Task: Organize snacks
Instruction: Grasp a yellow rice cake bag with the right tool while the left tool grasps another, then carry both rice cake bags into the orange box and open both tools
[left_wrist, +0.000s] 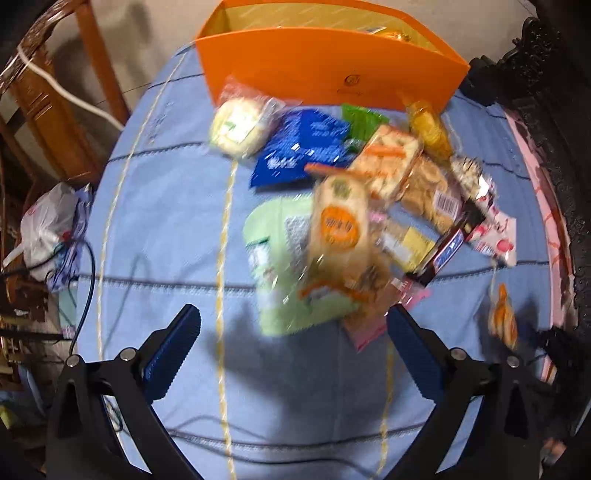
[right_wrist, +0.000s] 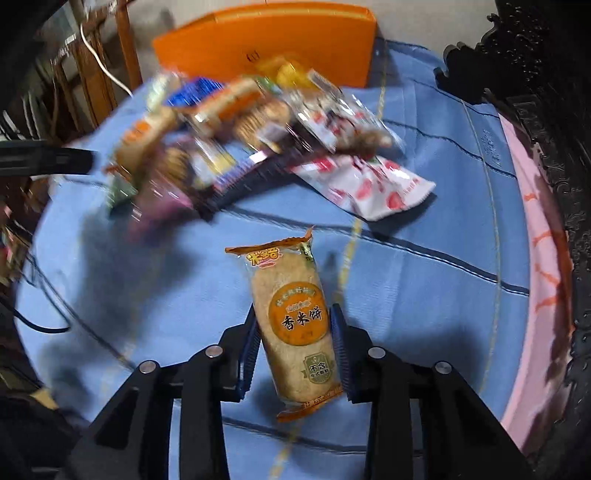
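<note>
My right gripper (right_wrist: 293, 325) is shut on a rice cracker packet (right_wrist: 293, 325) with an orange round label, held above the blue cloth. It also shows in the left wrist view (left_wrist: 502, 317), blurred at the right. My left gripper (left_wrist: 293, 328) is open and empty, just short of a pile of snacks: a second rice cracker packet (left_wrist: 338, 229), a green packet (left_wrist: 280, 258), a blue packet (left_wrist: 303, 147), a round white bun (left_wrist: 238, 127), a biscuit pack (left_wrist: 428, 188). An orange box (left_wrist: 328, 70) stands open behind the pile, with snacks inside.
The blue cloth (left_wrist: 166, 229) covers the table. A white and red packet (right_wrist: 369, 184) lies at the right of the pile. Dark carved furniture (right_wrist: 535, 92) stands at the right, a wooden chair (left_wrist: 48, 103) and a plastic bag (left_wrist: 51, 229) at the left.
</note>
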